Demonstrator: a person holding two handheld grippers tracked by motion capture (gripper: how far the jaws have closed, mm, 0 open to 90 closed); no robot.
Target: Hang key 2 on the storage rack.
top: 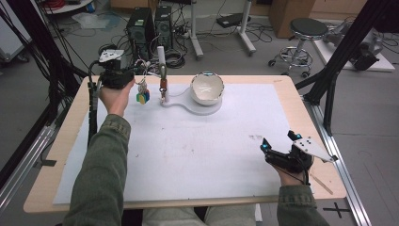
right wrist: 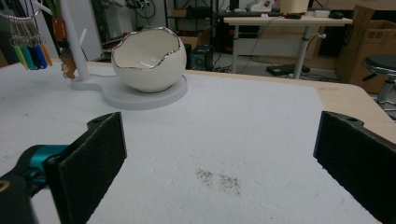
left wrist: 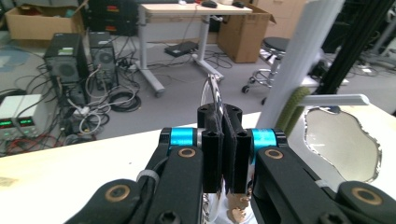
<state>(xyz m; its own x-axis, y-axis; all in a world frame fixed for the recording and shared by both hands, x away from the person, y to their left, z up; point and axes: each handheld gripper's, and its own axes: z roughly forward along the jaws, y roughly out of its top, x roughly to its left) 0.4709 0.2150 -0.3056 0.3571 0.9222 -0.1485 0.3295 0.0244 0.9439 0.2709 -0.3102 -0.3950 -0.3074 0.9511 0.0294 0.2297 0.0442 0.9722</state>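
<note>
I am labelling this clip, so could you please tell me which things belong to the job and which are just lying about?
In the job:
left gripper, shut on a metal key ring with coloured tags
white hook stand

Lying about:
white eggshell-shaped bowl
right gripper, open, idle
round black stool

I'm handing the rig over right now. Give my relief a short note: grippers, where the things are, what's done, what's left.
Left gripper: shut on the key ring, held up beside the white stand; coloured tags hang below.
Right gripper: open, holding nothing, resting low at the table's near right.
Eggshell bowl sits on the stand's round base.
Done: keys gripped.
Left: probably hang them on the stand's peg, or drop them in the bowl.
</note>
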